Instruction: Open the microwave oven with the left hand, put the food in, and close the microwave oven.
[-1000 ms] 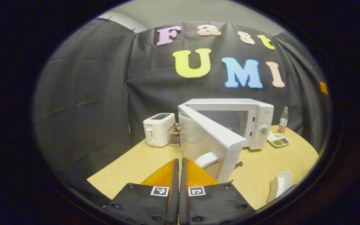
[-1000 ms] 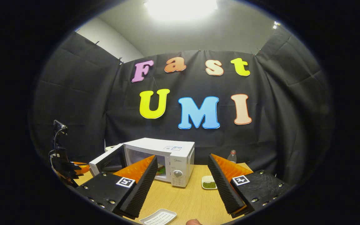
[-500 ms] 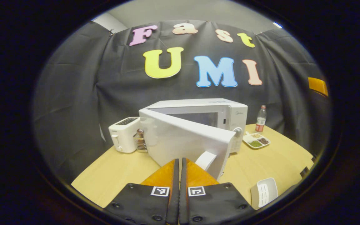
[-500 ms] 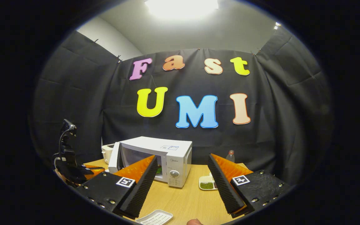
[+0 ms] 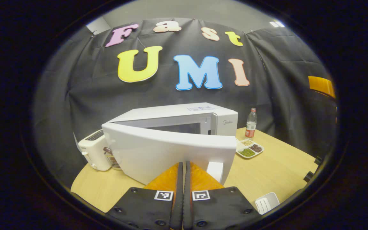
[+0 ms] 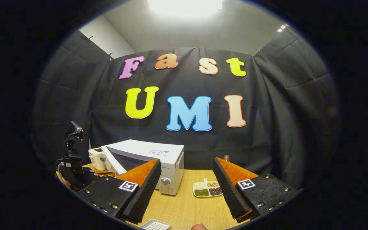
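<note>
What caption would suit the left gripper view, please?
Shut left tongs against the microwave door, nearly closed.

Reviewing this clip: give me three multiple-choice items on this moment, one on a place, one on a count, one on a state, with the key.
1. Where does the bottle stand?
A. on top of the microwave
B. on the table to the right of the microwave
C. inside the toaster

2. How many kinds of filling does the divided dish hold?
A. one
B. three
C. six

3. How does the microwave door stand?
A. latched shut
B. partly open, with the left tool against it
C. taken off

Key: 1 B, in the left gripper view the bottle stands on the table beside the microwave. 2 B, green, dark and pale portions show. 3 B, a gap shows behind the door's top edge, and the left tool, fingers together, points at its face; the right tool hangs open.
</note>
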